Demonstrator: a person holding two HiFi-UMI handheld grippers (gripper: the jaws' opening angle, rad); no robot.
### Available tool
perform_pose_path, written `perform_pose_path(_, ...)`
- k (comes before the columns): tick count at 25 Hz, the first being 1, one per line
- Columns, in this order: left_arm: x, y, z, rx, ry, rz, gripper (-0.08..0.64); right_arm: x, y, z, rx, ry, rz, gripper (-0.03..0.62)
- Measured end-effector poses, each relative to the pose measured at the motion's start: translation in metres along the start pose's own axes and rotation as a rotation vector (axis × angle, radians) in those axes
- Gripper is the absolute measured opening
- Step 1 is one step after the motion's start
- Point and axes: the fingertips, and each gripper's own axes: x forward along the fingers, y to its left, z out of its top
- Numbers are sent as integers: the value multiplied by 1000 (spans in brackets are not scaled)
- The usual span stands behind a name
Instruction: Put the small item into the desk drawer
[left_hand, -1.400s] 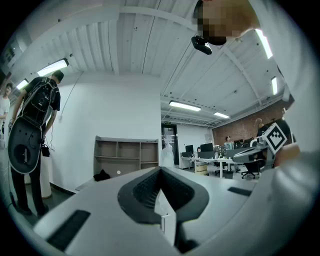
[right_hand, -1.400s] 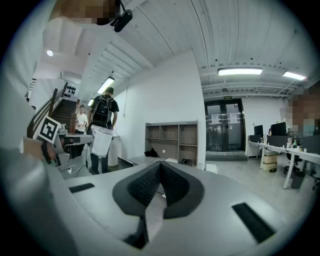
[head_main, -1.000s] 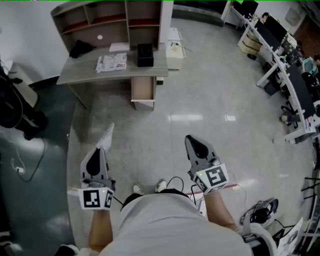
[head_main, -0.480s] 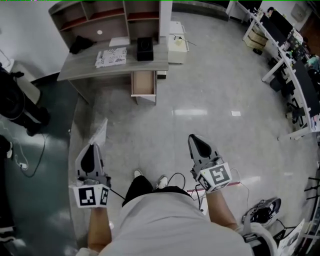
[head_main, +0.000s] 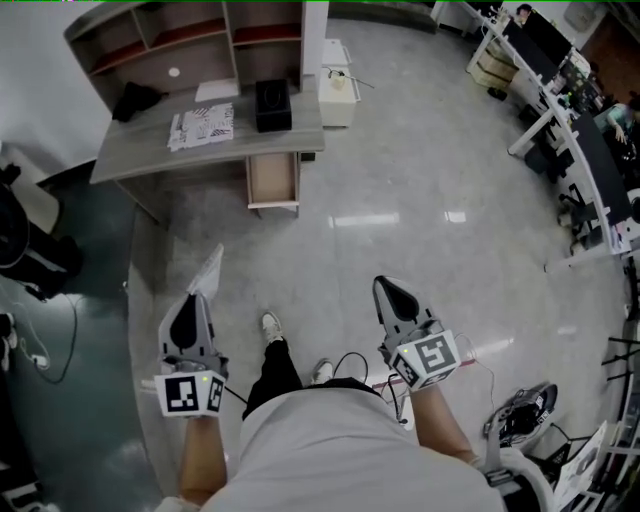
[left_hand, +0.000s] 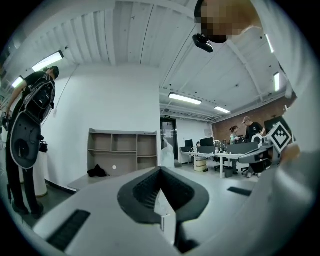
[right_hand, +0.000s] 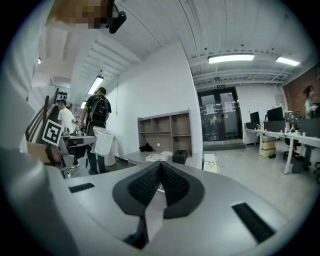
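Small translucent white packet (head_main: 207, 272), thinly pinched by left gripper (head_main: 200, 297), could slip before reaching open wooden drawer (head_main: 272, 180) under grey desk's (head_main: 150, 160) front edge; right gripper (head_main: 386, 284) closed, empty.

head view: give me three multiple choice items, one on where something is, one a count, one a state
1. Where is the black box? A on the floor B on a shelf C on the desk top
2. How many grippers hold something? A none B one C two
3. The desk drawer is: A pulled open B shut C lying on the floor

Answers: 1 C, it stands on the desk top. 2 B, only the left gripper is shut on a clear plastic bag; the right gripper is shut, empty. 3 A, its inside shows.
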Motion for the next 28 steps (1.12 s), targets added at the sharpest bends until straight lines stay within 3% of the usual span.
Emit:
perform_pose_path(10,131,105,-11,-38,-17,-71,17,160,3,47,-56,6,-32,23)
perform_pose_path(15,170,139,-20,-54,11,-131,17,202,11,65,-56,14,-67,23)
perform_pose_path(28,245,132,-37,-69,45,-239,17,245,-24,67,-30,31,-140,23)
